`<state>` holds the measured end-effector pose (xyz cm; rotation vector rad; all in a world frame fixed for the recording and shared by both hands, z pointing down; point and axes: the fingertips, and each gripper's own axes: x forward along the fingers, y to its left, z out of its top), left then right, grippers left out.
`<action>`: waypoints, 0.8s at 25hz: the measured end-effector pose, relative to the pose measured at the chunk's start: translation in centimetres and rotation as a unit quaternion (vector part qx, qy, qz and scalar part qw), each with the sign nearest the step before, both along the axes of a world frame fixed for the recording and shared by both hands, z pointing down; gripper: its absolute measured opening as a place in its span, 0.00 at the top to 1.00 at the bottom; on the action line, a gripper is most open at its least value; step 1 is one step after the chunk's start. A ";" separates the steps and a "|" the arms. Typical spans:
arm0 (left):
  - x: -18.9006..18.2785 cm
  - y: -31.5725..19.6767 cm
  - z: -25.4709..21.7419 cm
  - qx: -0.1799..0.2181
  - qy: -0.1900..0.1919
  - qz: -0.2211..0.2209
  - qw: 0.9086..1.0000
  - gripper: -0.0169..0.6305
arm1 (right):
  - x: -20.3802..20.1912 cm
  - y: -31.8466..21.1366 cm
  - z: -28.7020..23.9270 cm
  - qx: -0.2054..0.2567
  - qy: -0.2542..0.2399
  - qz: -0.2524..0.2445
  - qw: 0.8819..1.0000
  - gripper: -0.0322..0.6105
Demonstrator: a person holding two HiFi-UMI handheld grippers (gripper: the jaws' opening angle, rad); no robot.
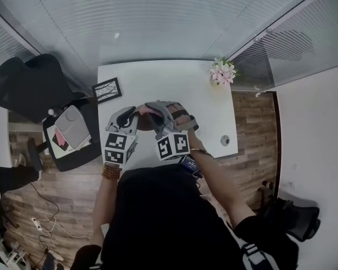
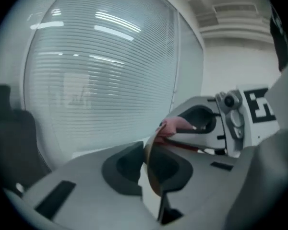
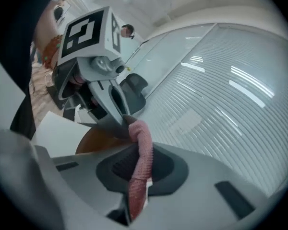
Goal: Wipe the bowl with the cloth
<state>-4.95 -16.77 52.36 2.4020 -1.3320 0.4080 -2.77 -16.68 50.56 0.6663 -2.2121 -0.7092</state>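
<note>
**A:** Where is the bowl?

**B:** The bowl point(image 3: 93, 142) is over the near middle of the white table point(image 1: 174, 83), just ahead of the person. The left gripper point(image 2: 145, 164) has its jaws pinched on the thin brown rim, which runs between them. I can't tell whether the bowl's base rests on the table.

**A:** And the cloth?

**B:** The pink cloth point(image 3: 141, 150) is clamped in the pressed-together jaws of the right gripper point(image 3: 143, 171), with a rolled end sticking out forward. That end sits right at the rim, close against the left jaw tips. I can't say whether it presses on the bowl.

**A:** How should the wipe go?

**B:** I'd judge the wiping is under way. The free end is short, so lead with it rather than the hard jaw tips. Sweep along the wall, away from the left grip. The rim pinch is narrow, so push lightly or the bowl may pivot in it.

**A:** Is there room to work?

**B:** Plenty. The table's middle and far side are bare. A picture frame point(image 1: 106, 90) lies at the table's left edge, and flowers point(image 1: 222, 72) stand at its far right corner. A small round cap point(image 1: 225, 140) sits by its right edge. All three are well apart from both tools. The table's near edge is hidden under the person's arms, and I'd treat it as the closer limit, since a slipped bowl there could go off the table.
</note>
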 end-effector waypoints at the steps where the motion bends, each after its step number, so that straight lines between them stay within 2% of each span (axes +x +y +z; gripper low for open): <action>1: -0.3 -0.2 -0.5 -0.003 0.048 -0.018 0.999 0.92 | 0.1 -0.4 -0.5 -0.011 -0.031 0.020 0.999 0.91; 2: -0.6 -0.4 -1.0 -0.006 0.099 -0.034 0.994 0.90 | 0.1 -0.7 -1.1 -0.022 -0.063 0.040 0.997 0.90; 4: -1.1 -0.3 -1.9 -0.010 0.187 -0.061 0.980 0.90 | 0.1 -1.0 -2.3 -0.032 -0.114 0.067 0.991 0.88; 6: -1.6 -0.3 -2.6 -0.007 0.247 -0.084 0.965 0.90 | -0.1 -1.0 -3.4 -0.024 -0.135 0.080 0.987 0.87; 7: -2.0 -0.3 -2.6 -0.006 0.265 -0.096 0.960 0.89 | -0.1 -1.0 -3.6 -0.019 -0.136 0.083 0.987 0.87; 9: -2.6 -0.3 -2.2 -0.007 0.275 -0.121 0.954 0.88 | -0.1 -0.9 -3.1 -0.017 -0.125 0.085 0.988 0.89; 11: -3.0 -0.1 -1.7 -0.008 0.270 -0.138 0.953 0.88 | -0.2 -0.8 -2.3 -0.032 -0.116 0.088 0.989 0.90; 13: -3.3 0.2 -1.5 -0.003 0.276 -0.147 0.950 0.88 | -0.3 -0.8 -1.9 -0.056 -0.126 0.094 0.986 0.90; 16: -3.4 0.4 -1.8 0.003 0.309 -0.148 0.940 0.88 | 0.0 -1.0 -2.2 -0.086 -0.161 0.105 0.977 0.90; 17: -3.2 0.4 -1.7 0.002 0.309 -0.139 0.941 0.87 | 0.2 -1.0 -2.2 -0.091 -0.164 0.108 0.976 0.90; 18: -2.9 0.3 -1.4 -0.005 0.298 -0.123 0.947 0.87 | 0.4 -1.0 -2.0 -0.090 -0.153 0.106 0.978 0.90; 19: -2.4 0.3 -0.9 -0.015 0.271 -0.099 0.957 0.86 | 0.7 -0.9 -1.6 -0.080 -0.128 0.096 0.984 0.91; 20: -1.9 0.3 -0.2 -0.027 0.226 -0.072 0.971 0.87 | 0.9 -0.8 -1.1 -0.061 -0.094 0.081 0.990 0.91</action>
